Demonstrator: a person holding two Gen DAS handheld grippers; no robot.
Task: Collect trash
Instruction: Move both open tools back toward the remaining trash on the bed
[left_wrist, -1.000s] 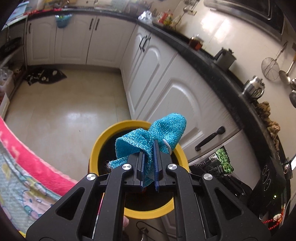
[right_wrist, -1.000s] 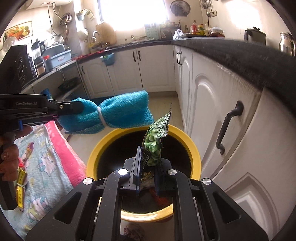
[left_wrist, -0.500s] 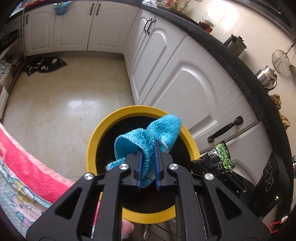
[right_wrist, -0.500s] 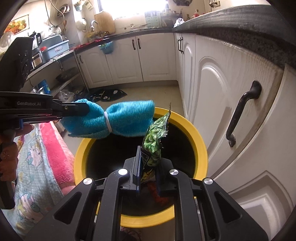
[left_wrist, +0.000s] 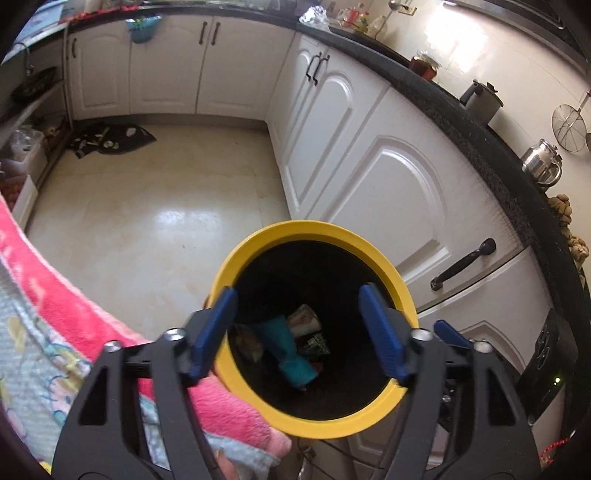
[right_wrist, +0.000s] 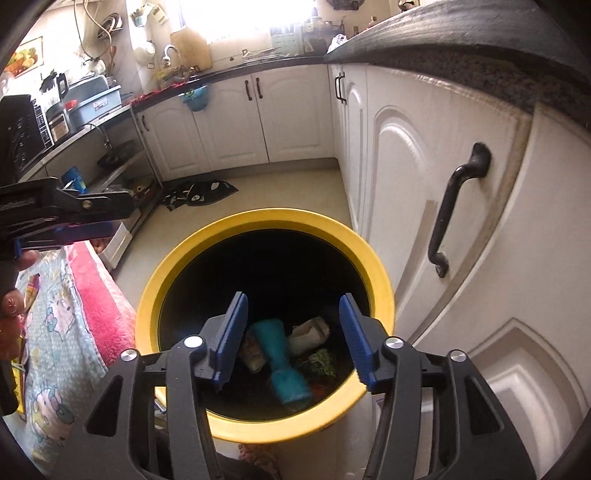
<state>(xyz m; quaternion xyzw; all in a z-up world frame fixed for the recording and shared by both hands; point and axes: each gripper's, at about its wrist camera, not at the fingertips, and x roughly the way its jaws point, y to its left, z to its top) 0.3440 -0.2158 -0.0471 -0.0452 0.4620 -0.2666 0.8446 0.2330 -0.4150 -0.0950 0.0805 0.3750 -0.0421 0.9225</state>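
You are holding both grippers over the yellow bin (right_wrist: 258, 221), and both sets of jaws are opening with nothing between them. The left gripper (left_wrist: 297, 332) is standing wide, its blue pads (left_wrist: 212, 332) framing the bin mouth. The right gripper (right_wrist: 293, 334) is also spreading, a little less wide, and it is empty too.

The trash is already lying at the bottom of the bin: the blue cloth bundle (right_wrist: 284, 365) is resting in the middle, the green snack wrapper (right_wrist: 321, 363) just beside it on the right, and a pale crumpled packet (right_wrist: 310, 332) behind them.

So the step in hand, I think, is the release. To do it well, be letting the jaws finish opening before you are lifting away, and be keeping the pads clear of the yellow rim so the bin is not tipping against the white cabinet door (right_wrist: 406, 184). Farther off, a dark mat (left_wrist: 110, 138) is lying on the floor; I cannot tell whether it is trash.
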